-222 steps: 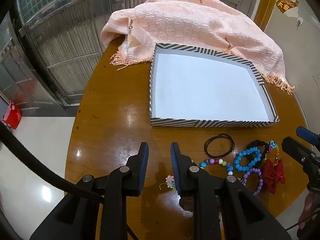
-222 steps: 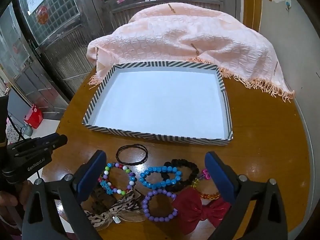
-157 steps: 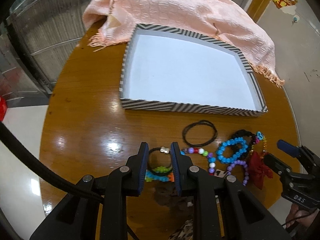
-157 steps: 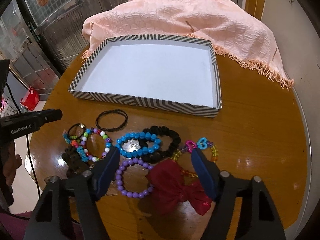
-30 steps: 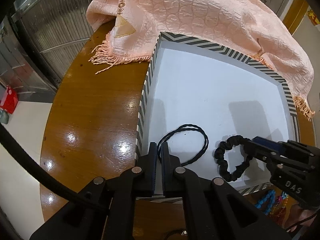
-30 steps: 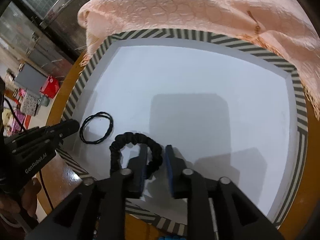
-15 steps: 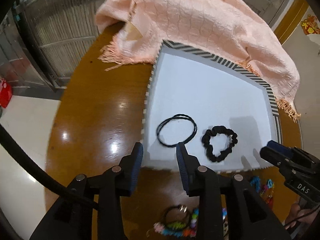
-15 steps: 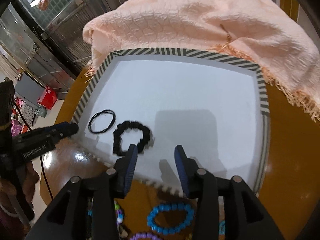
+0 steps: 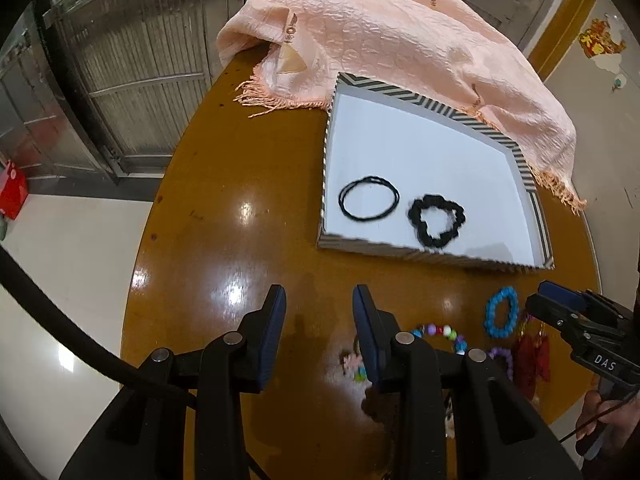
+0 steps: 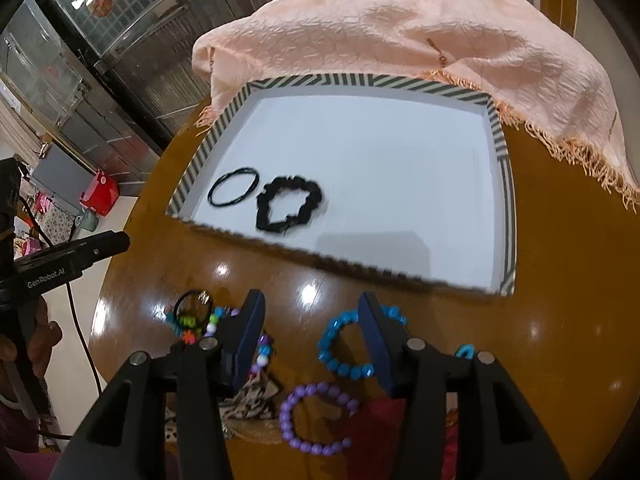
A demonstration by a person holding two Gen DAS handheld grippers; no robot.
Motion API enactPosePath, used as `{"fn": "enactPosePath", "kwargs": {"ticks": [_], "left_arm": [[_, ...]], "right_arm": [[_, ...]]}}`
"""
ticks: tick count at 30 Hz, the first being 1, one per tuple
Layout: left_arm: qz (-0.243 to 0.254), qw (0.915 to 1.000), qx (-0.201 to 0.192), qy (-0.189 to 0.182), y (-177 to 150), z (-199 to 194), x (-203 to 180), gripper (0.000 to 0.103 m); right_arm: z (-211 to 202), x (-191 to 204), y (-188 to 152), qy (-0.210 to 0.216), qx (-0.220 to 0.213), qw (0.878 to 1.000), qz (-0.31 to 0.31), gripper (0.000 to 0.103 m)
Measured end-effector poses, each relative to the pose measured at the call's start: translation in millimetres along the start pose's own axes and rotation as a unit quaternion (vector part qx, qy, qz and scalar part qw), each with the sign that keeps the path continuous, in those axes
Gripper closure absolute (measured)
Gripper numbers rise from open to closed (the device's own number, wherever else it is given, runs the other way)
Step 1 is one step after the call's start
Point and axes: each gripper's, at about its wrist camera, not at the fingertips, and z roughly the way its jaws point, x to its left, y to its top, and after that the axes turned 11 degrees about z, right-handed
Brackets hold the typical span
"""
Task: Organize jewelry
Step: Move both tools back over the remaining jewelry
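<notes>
Right wrist view looks down past the right gripper (image 10: 310, 316), its jaws apart and just now widening, with nothing pinched between them. Below them on the table (image 10: 560, 320) lie a purple bracelet (image 10: 316, 420), nearest, and a blue bracelet (image 10: 348, 344) whose ring one fingertip overlaps in the picture. To the left sits a multicolour bead string (image 10: 192, 320). Further left the left gripper (image 9: 318, 300) hangs over bare wood, jaws parted and empty; they opened a moment ago.

Beyond the loose pieces stands the striped tray (image 10: 506, 200). In its near left corner a thin hair tie (image 10: 234, 192) lies flat, and just right of it, apart from it, a black scrunchie (image 10: 290, 204). The rest of the white floor is bare. Farthest off, a pink cloth (image 10: 400, 28) is heaped along the tray's far edge.
</notes>
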Motion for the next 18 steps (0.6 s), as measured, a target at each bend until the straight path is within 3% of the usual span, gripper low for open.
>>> {"fn": "enactPosePath", "kwargs": {"ticks": [14, 18], "left_arm": [[0.043, 0.9989, -0.018, -0.002, -26, -21, -19, 0.068], [0.052, 0.9984, -0.023, 0.001, -30, -26, -23, 0.068]], "right_arm": [[-17, 19, -42, -0.007, -0.006, 1.0, -0.008, 0.051], [-21, 20, -49, -0.009, -0.011, 1.0, -0.007, 0.046]]}}
